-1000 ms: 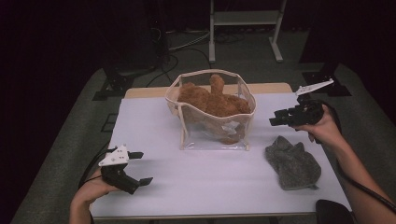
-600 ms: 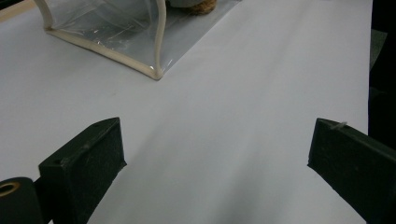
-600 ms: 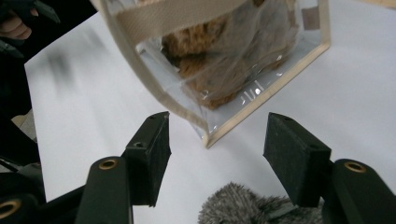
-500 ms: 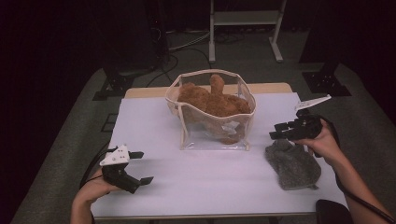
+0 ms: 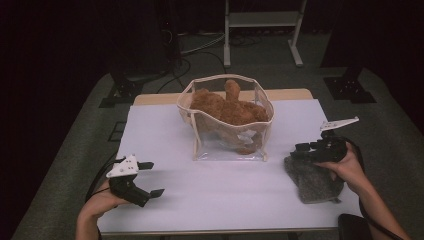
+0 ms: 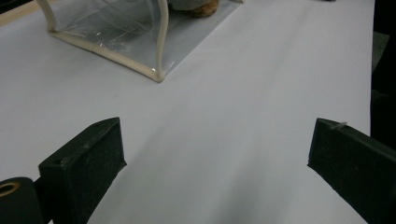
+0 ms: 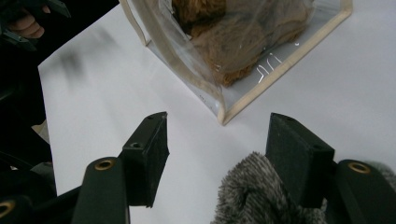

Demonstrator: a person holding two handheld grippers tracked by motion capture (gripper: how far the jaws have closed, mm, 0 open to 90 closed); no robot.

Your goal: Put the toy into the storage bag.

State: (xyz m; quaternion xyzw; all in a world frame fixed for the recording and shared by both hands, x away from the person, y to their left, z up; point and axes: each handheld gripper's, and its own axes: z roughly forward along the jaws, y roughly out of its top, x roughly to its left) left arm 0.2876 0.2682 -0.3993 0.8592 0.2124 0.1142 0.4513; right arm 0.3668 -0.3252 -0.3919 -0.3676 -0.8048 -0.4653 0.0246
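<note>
A clear pouch with cream trim (image 5: pixel 227 142) stands mid-table and holds a brown plush toy (image 5: pixel 230 107). To its right a grey furry cloth (image 5: pixel 315 180) lies on the white table (image 5: pixel 210 195). My right gripper (image 5: pixel 298 150) hovers over the cloth's near-left edge. Its jaws have just been opening. In the right gripper view the right gripper (image 7: pixel 217 140) is open, and the cloth's fuzzy edge (image 7: pixel 247 191) rises between the jaws beside the right one; the pads do not press it. My left gripper (image 5: pixel 154 178) rests open at the front left with nothing between its jaws (image 6: pixel 217 154).
The pouch corner (image 6: pixel 116 28) lies ahead of the left gripper, across bare white tabletop. A metal stand (image 5: pixel 260 20) is on the floor behind the table. The person's other hand (image 7: pixel 28 25) shows far off in the right gripper view.
The right hand has come down and toward the person, from beside the pouch to just over the grey cloth. The left gripper has stayed put.
</note>
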